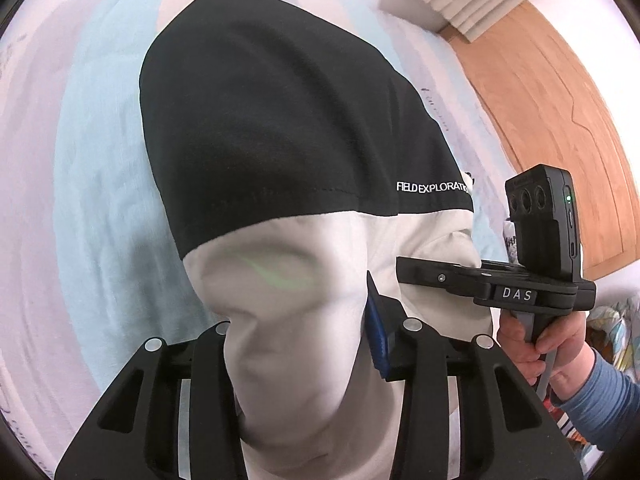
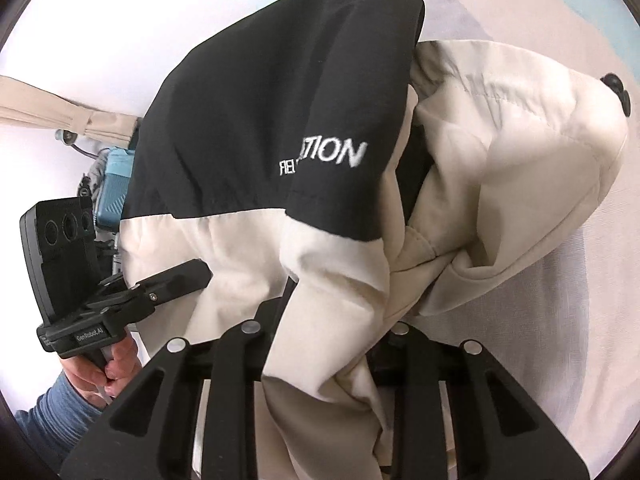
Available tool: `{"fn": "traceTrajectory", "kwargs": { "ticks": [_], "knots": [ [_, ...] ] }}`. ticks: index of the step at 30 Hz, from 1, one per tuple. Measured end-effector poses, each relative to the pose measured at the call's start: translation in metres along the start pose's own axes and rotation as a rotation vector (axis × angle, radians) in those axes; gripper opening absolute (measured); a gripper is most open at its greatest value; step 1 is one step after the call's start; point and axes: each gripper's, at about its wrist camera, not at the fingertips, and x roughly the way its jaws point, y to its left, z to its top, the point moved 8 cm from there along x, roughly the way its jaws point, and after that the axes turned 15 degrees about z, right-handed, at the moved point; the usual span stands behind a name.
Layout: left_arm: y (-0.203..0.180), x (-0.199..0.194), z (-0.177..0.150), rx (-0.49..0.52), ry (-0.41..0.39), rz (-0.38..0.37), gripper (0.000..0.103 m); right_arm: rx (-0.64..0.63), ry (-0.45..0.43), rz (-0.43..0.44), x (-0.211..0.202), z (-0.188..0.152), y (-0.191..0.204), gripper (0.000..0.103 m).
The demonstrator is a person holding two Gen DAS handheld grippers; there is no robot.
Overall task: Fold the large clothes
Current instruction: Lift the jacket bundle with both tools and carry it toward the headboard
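The jacket (image 1: 256,92), black above cream, hangs lifted over a bed (image 1: 80,184) with pale blue and white bedding, a wooden door (image 1: 560,120) beyond. Left tongs (image 1: 304,344) and right tongs (image 2: 328,340) each seem clenched on its cream cloth.

A bedsheet (image 1: 100,208) with pale blue and pink bands lies spread flat. A wooden door (image 1: 560,120) stands beyond it. A beige curtain (image 2: 48,108) hangs near a teal case (image 2: 116,188).
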Motion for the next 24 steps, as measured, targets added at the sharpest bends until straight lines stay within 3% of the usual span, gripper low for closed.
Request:
{"fn": "traceTrajectory", "kwargs": {
  "ticks": [7, 13, 21, 24],
  "knots": [
    [-0.018, -0.043, -0.004, 0.045, -0.044, 0.011, 0.039, -0.025, -0.050, 0.011, -0.050, -0.011, 0.007, 0.024],
    [-0.053, -0.086, -0.013, 0.116, -0.069, 0.017, 0.039, -0.030, -0.136, 0.007, -0.099, -0.034, 0.036, 0.024],
    [-0.150, -0.149, -0.019, 0.276, -0.120, -0.042, 0.039, -0.002, -0.319, -0.059, -0.214, -0.083, 0.059, 0.024],
    [-0.199, -0.173, -0.026, 0.340, -0.127, -0.091, 0.039, 0.018, -0.395, -0.121, -0.283, -0.112, 0.068, 0.024]
  ]
}}
